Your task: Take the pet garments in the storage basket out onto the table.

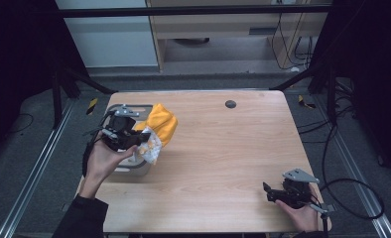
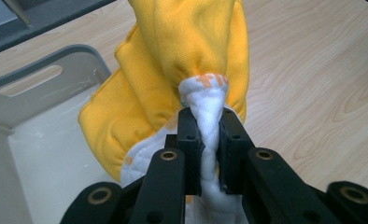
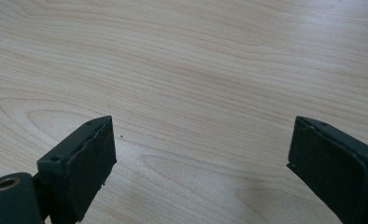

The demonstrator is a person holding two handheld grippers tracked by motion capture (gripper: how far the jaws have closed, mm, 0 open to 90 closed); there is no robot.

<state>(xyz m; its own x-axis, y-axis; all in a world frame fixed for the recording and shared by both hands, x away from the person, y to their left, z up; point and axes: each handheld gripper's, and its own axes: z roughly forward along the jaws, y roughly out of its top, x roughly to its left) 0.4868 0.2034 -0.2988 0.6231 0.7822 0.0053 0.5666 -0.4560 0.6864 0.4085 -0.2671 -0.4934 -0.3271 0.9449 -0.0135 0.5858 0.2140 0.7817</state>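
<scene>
Cloth [image 2: 182, 51] pinched tight in left gripper [image 2: 209, 140] over grey bin [image 2: 28, 100]; right gripper [image 3: 201, 154] wide apart, idle. Probably mid-lift, needs clearing the rim next.

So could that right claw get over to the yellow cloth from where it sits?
Probably yes: the right claw is open and holds nothing, and bare table lies between it and the yellow cloth, which the left claw already pinches beside the grey bin.

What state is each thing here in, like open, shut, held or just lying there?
Left gripper: shut on the cloth.
Yellow and white cloth: bunched, pinched by its white part, lifted beside the bin.
Grey bin: open-topped, upright on the table.
Right gripper: jaws wide open, holding nothing, low over bare wood.
Table: wooden, mostly bare.
</scene>
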